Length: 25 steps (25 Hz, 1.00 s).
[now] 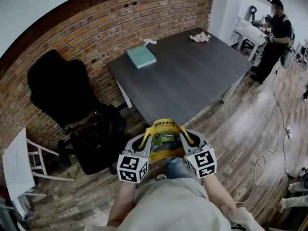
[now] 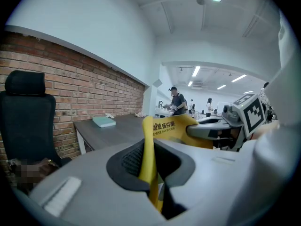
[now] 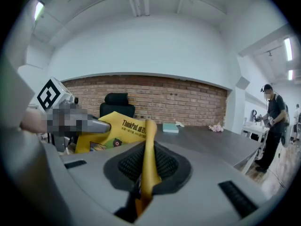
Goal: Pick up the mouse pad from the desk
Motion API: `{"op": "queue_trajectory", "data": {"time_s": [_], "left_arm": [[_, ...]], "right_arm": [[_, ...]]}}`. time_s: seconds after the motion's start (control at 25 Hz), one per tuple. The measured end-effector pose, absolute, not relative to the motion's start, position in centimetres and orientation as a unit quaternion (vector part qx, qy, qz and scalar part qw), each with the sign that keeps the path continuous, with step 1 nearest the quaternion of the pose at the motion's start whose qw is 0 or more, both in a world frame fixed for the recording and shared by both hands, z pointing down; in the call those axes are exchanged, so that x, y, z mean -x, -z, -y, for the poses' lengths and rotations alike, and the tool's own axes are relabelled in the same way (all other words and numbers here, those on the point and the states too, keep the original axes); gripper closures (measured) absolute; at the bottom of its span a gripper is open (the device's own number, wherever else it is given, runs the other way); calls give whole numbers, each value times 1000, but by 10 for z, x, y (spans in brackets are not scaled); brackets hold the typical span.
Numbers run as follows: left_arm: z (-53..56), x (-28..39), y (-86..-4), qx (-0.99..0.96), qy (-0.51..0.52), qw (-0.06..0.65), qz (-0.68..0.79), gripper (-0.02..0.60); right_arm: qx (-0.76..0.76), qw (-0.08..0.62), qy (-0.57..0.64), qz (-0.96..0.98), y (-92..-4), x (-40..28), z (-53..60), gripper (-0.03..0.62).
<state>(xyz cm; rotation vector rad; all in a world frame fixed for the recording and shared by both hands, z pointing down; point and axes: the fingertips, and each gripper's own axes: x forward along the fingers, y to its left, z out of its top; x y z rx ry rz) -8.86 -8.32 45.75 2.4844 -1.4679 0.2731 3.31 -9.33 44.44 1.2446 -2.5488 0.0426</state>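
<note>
the thin yellow mouse pad with printed lettering hangs in the air at the near end of the dark grey wood-grain desk, clear of its top and close to the person's body. the left gripper pinches the pad's left edge, jaws clamped tight on the yellow sheet, and the right gripper is clamped the same way on the right edge, so the pad bows upward between them. on the desk's far side, beside the red brick wall, lies a flat teal book, and a small pink object sits at the far corner. a black high-backed office chair stands left of the desk.
</note>
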Motion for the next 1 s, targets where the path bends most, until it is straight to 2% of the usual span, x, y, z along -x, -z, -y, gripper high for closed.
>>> {"op": "queue_trajectory", "data": {"time_s": [1.0], "left_arm": [[94, 93, -460, -855, -86, 131, 494, 552]], "right_arm": [[-430, 145, -12, 891, -446, -27, 103, 571]]}}
